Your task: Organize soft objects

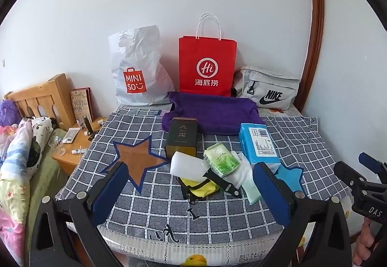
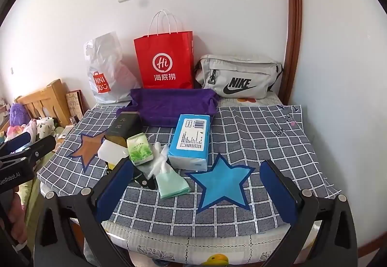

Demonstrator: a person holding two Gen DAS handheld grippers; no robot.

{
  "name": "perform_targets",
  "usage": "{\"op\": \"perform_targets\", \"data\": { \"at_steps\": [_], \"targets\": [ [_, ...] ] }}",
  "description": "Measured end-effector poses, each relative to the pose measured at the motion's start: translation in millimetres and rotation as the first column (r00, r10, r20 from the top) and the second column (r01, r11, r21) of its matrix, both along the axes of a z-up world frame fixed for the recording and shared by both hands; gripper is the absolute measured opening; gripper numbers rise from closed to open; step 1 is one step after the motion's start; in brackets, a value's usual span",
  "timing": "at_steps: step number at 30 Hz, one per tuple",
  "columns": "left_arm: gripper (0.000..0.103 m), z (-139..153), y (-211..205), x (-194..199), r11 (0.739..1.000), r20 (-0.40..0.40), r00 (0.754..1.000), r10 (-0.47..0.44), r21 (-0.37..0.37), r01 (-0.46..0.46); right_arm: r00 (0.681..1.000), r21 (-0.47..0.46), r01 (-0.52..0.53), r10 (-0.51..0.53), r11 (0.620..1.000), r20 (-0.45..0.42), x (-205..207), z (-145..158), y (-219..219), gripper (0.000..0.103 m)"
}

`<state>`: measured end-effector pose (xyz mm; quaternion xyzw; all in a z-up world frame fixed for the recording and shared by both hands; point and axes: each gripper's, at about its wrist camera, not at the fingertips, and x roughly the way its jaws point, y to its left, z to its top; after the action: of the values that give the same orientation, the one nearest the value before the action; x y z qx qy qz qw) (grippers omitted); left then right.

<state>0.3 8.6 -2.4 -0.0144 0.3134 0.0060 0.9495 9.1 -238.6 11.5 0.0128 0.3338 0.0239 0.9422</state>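
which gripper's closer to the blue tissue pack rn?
Left. The left gripper has the blue tissue pack just beyond its right finger; the right gripper sits further back, right of it.

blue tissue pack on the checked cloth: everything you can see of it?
The blue tissue pack is a soft plastic-wrapped brick, light blue, its near end white, with a white printed label and barcode on its top face. It looks sealed and lies flat on the checked cloth, in front of the purple towel. A crumpled clear plastic glove lies against its left side. Neither gripper touches it.

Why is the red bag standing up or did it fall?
Standing up. The red bag sits upright against the wall, its white handles pointing up.
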Motion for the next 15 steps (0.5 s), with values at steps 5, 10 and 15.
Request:
{"op": "perform_targets", "data": {
  "at_steps": [5,10,15],
  "targets": [
    [0.103,1.4,0.8,0.4,1.000,-0.003,1.000,0.003,0.003,-0.003,1.000,0.002,-0.004,0.004,1.000,0.003,-1.1,1.4,-0.7,0.103],
    [0.103,1.3,1.0,-0.2,1.000,-0.003,1.000,0.005,0.002,-0.005,1.000,0.002,-0.003,0.003,1.000,0.005,-1.9,1.1,-0.4,0.103],
    [0.103,0.7,1.2,-0.8,1.000,-0.002,1.000,0.006,0.002,-0.006,1.000,0.002,-0.006,0.006,1.000,0.006,-1.9,3.2,0.6,0.103]
  ]
}}
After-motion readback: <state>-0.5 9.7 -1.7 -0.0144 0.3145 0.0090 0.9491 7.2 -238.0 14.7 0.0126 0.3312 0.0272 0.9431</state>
